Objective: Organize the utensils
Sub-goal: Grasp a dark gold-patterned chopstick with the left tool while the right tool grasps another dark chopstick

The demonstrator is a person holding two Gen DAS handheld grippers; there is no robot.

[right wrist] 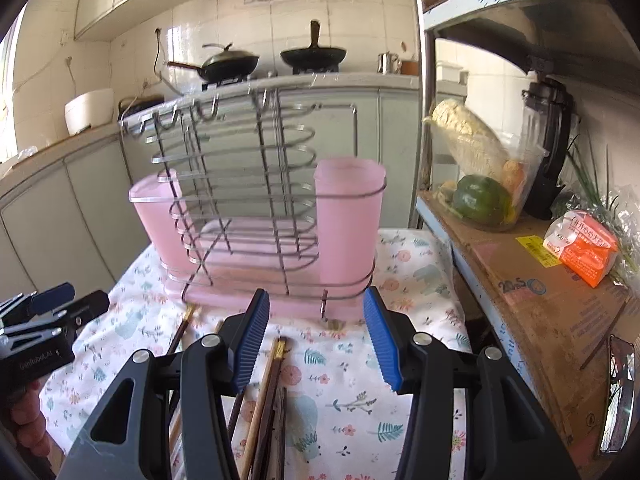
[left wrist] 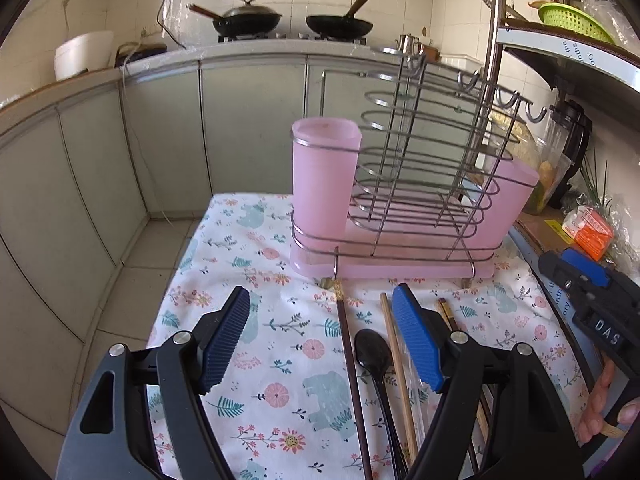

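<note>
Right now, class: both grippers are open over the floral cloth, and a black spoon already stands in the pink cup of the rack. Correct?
Not quite. The black spoon lies flat on the floral cloth among the chopsticks, not in the pink cup, as the left wrist view shows. Both grippers are open.

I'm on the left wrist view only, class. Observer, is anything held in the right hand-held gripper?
Observer: No. The right hand-held gripper is open and empty above the chopsticks.
Operator: What's in the clear container on the shelf?
Observer: A green pepper lies at its front.
Operator: And the far pink cup's top?
Observer: The pink cup on that side shows nothing sticking out above its rim.
</note>
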